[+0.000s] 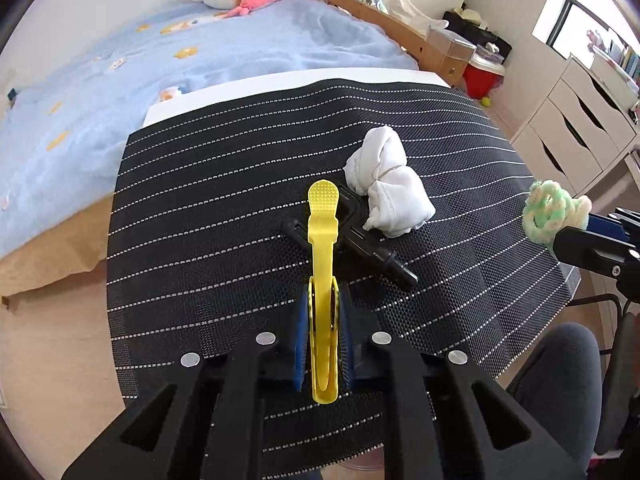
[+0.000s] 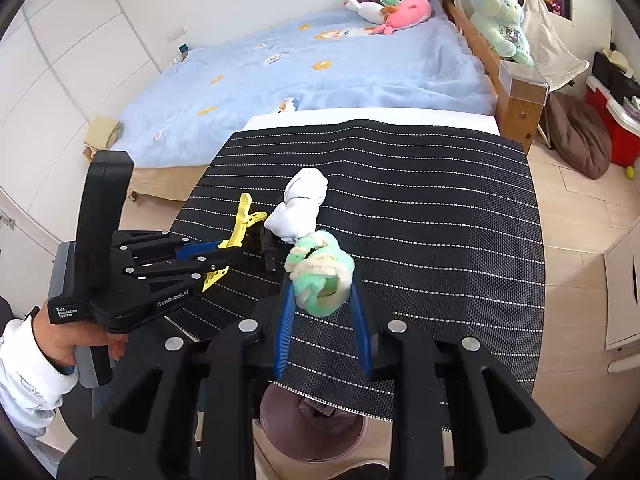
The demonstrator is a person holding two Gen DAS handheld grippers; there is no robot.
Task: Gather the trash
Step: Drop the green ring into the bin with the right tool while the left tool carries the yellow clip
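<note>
The left tongs (image 1: 323, 320) are clamped on a yellow clip (image 1: 322, 248), held above the bench (image 1: 240, 184); just beyond the clip's tip lie a white cloth wad (image 1: 382, 188) and a black tool (image 1: 372, 246); the right tongs (image 2: 322, 300) grip a green-and-cream loop (image 2: 320, 268) over the bench's near edge; a bin (image 2: 312, 424) sits below them.

Shown: one yellow plastic clip (image 1: 322, 264), one white cloth bundle (image 1: 384, 188), one green-and-cream fuzzy ball (image 2: 322, 276), one black plastic tool (image 1: 372, 240).
</note>
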